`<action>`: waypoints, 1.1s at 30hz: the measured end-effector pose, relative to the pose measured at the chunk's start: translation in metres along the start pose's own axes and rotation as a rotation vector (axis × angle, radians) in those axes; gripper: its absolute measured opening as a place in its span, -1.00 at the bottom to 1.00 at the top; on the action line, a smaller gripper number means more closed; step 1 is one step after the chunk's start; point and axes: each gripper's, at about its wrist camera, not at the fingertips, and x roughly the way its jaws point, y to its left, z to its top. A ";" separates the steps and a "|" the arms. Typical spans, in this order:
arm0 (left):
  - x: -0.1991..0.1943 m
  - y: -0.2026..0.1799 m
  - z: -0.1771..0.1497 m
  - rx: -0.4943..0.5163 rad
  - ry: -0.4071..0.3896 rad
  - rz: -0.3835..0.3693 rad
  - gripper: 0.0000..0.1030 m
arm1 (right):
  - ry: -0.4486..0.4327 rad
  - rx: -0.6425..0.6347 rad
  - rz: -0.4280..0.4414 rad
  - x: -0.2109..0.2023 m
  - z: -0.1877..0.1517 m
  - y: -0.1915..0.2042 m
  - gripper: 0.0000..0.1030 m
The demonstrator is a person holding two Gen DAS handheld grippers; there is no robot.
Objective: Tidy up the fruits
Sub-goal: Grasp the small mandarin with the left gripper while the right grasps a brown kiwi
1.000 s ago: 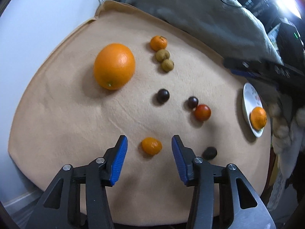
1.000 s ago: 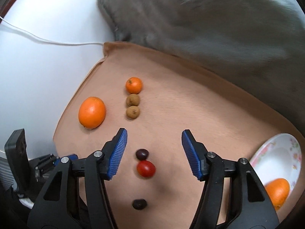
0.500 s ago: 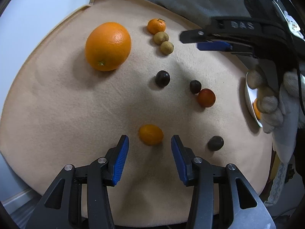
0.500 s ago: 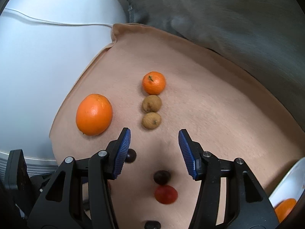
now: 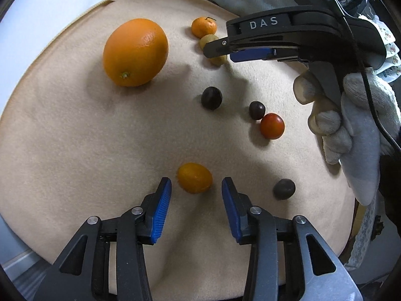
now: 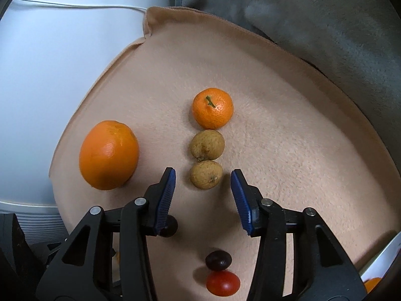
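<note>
Fruits lie on a tan cloth (image 5: 75, 138). My left gripper (image 5: 196, 184) is open, its blue pads on either side of a small orange kumquat (image 5: 195, 177) just ahead of the tips. My right gripper (image 6: 203, 175) is open, its pads flanking the nearer of two brown longans (image 6: 206, 174), with the second longan (image 6: 207, 143) and a mandarin (image 6: 212, 108) in a row beyond. A large orange (image 5: 135, 52) lies at the left; it also shows in the right wrist view (image 6: 109, 155). The right gripper also shows in the left wrist view (image 5: 228, 52).
Dark round fruits (image 5: 211, 97) (image 5: 257, 110) (image 5: 284, 189) and a red cherry tomato (image 5: 272, 126) lie mid-cloth. A white floral plate (image 6: 383, 263) holding an orange fruit sits at the right edge. Grey fabric (image 6: 300, 12) lies behind the cloth; a white surface with a cable (image 6: 75, 6) is at the left.
Both grippers moved forward. The left closed in on the kumquat. The right advanced from above the tomato and dark fruit to the longans.
</note>
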 end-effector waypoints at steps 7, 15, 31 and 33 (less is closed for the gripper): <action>0.006 -0.001 0.001 -0.001 0.005 -0.001 -0.29 | 0.015 -0.011 -0.013 0.004 0.002 0.001 -0.18; 0.014 -0.004 0.001 0.010 0.011 0.011 -0.46 | 0.030 -0.035 -0.035 0.012 0.006 0.007 -0.36; 0.016 -0.010 0.004 0.015 0.008 0.022 -0.53 | 0.023 -0.039 -0.028 0.009 0.003 0.006 -0.42; 0.015 -0.009 0.005 0.014 0.007 0.020 -0.53 | 0.017 -0.035 -0.023 0.002 -0.002 0.002 -0.42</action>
